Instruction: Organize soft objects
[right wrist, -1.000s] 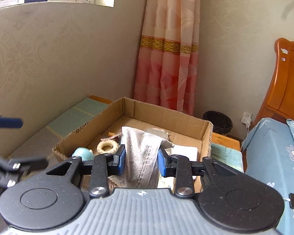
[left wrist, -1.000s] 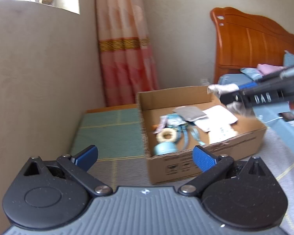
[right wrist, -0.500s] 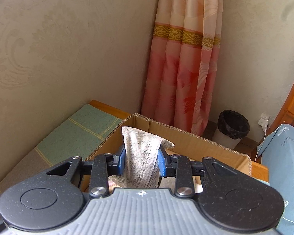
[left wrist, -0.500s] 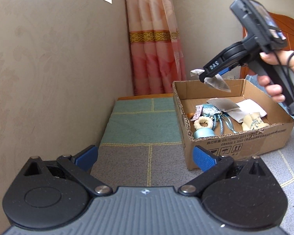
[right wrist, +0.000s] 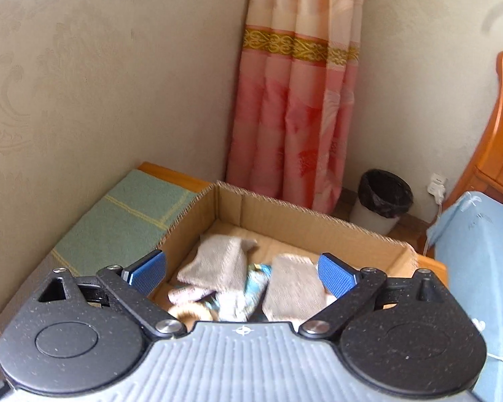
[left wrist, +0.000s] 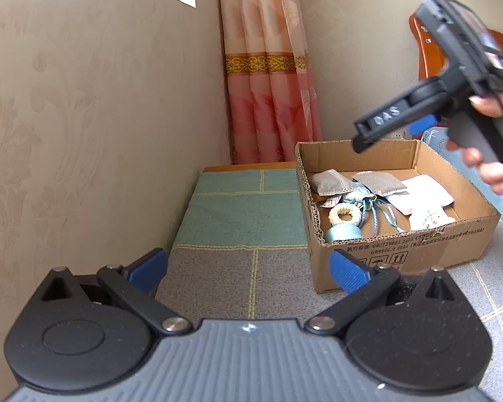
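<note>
A cardboard box (left wrist: 402, 254) stands on a checked mat and holds several soft things. A grey fabric pouch (left wrist: 332, 182) lies at its back left, also in the right wrist view (right wrist: 214, 263). A second grey pouch (left wrist: 380, 182) lies beside it, also in the right wrist view (right wrist: 293, 288). My right gripper (right wrist: 243, 269) is open and empty above the box (right wrist: 285, 214); it shows in the left wrist view (left wrist: 395, 124). My left gripper (left wrist: 248, 269) is open and empty, low over the mat, left of the box.
The box also holds a woven ring (left wrist: 345, 214), a pale blue roll (left wrist: 343, 232), a blue ribboned bundle (left wrist: 362, 199) and white pouches (left wrist: 422, 191). A green and grey mat (left wrist: 244, 214) lies beside the wall. A curtain (right wrist: 295, 100), bin (right wrist: 382, 201) and blue bedding (right wrist: 479, 268) stand beyond.
My right gripper has opened and let go of the grey pouch, which now lies at the back left of the box. The left gripper has stayed open.
</note>
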